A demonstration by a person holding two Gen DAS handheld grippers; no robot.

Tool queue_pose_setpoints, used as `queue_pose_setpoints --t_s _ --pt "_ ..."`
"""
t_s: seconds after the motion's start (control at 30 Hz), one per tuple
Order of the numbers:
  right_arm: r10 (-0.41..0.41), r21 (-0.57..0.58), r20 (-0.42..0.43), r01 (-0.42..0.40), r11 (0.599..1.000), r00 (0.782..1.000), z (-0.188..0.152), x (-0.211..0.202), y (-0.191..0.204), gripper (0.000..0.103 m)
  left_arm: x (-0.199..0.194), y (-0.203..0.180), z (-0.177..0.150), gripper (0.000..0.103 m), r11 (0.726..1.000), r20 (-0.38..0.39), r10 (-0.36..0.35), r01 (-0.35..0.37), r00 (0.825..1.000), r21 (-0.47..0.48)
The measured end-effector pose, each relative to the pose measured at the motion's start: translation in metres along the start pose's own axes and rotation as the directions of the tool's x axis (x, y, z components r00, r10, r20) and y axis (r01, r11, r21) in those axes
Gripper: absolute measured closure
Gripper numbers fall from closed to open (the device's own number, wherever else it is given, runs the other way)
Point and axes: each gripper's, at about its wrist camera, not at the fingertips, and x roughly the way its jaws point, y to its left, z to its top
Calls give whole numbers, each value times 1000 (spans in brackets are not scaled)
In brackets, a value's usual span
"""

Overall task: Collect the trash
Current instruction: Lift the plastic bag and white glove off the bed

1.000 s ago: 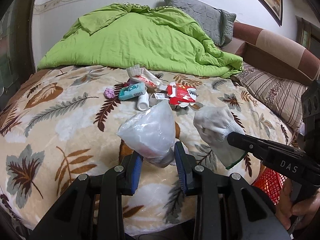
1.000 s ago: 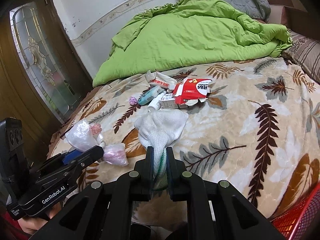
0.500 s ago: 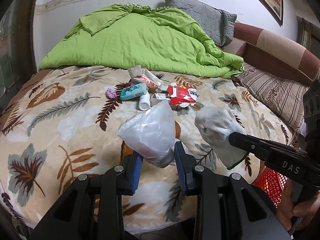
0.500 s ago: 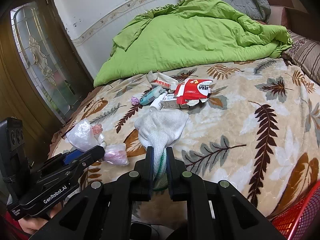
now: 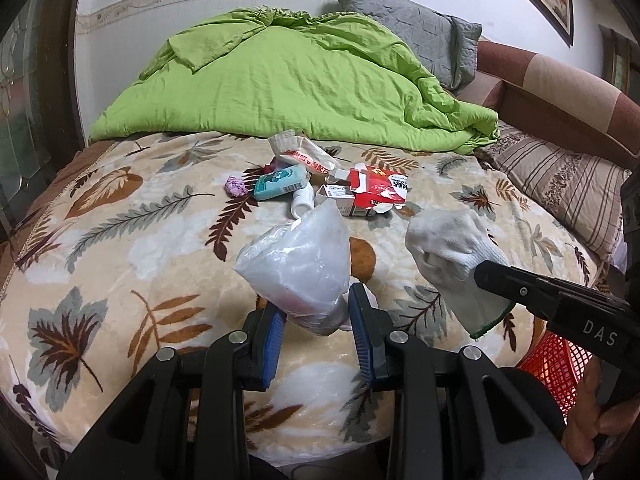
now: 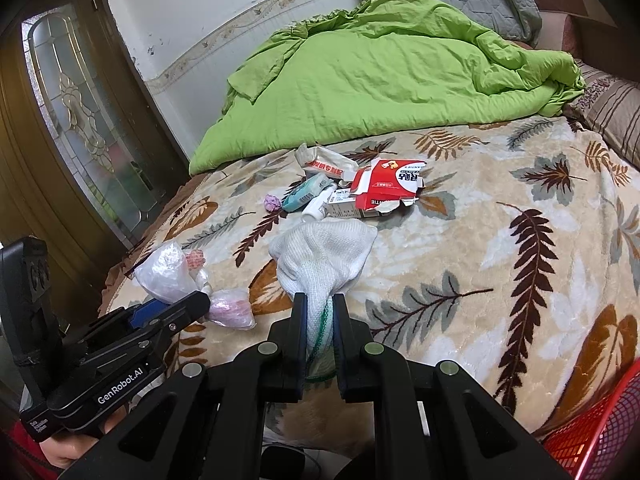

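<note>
Above the bed (image 5: 120, 240), left gripper (image 5: 316, 320) jaws clamp a clear plastic bag (image 5: 298, 268) of pinkish scraps, right gripper (image 6: 320, 316) jaws pinch a white glove (image 6: 324, 256).

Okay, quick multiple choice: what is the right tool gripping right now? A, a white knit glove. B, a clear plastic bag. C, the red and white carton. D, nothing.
A: the right tool is shut on the green-trimmed cuff of the white knit glove, while the clear plastic bag sits in the left tool.
</note>
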Motion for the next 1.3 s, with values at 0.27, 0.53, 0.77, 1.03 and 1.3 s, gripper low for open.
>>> queue_pose_setpoints --t_s 0.27,0.53,0.77,1.03,1.3 --pt "4 1 3 -4 1000 1000 1 -3 3 91 0 0 0 73 1000 0 0 0 1000 2" --pt "4 1 3 -4 1000 1000 0 -4 4 91 0 -1 0 73 1000 -2 1 -1 1000 1" --pt "6 4 4 -6 1000 1000 1 -5 3 91 0 -3 -1 73 1000 -3 2 -1 1000 1" --pt "11 30 16 -11 999 1000 4 -14 0 91 1 -5 -3 73 1000 -10 -13 13 1000 18" --pt "7 69 33 -9 998 999 7 -26 -13 91 0 -14 3 73 998 -8 -33 34 999 46"
